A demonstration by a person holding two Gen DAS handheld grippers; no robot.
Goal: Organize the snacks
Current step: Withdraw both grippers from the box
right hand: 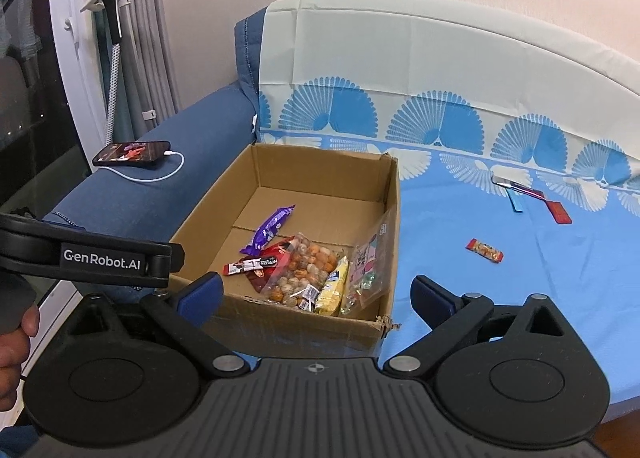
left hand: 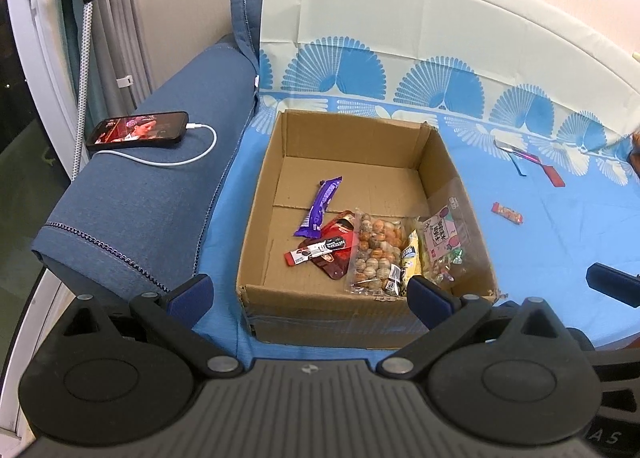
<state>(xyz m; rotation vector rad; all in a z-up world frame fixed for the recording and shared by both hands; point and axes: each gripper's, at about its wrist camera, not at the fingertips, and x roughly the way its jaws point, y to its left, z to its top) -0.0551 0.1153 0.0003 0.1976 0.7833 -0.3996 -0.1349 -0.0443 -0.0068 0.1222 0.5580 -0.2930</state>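
In the left wrist view, the left gripper (left hand: pixel 310 292) hangs before the near wall of the box (left hand: pixel 276 161), its fingers wide apart and holding nothing. Inside the box, snacks lie in the near right part: a purple bar (left hand: pixel 318 207), a red sachet (left hand: pixel 320 252), a bag of balls (left hand: pixel 374 254) and a candy bag (left hand: pixel 442 242) leaning on the right wall. The far half of the floor is bare, so there is room to drop more. A small red candy (left hand: pixel 507 213) lies alone on the blue sheet (left hand: pixel 560 258), right of the box, and some thin wrappers (left hand: pixel 524 157) lie farther away. In the right wrist view, the right gripper (right hand: pixel 318 296) is also wide open and empty, near the box's near right corner (right hand: pixel 386 324), which is torn. The red candy (right hand: pixel 485 251) is ahead to the right with free sheet all around. I think the risk is that the candy is flat and the sheet is soft, so the fingers may pinch cloth or push the candy away. On the left armrest, a phone (right hand: pixel 132 153) with its cable (right hand: pixel 160 177) could be caught by a wide swing.
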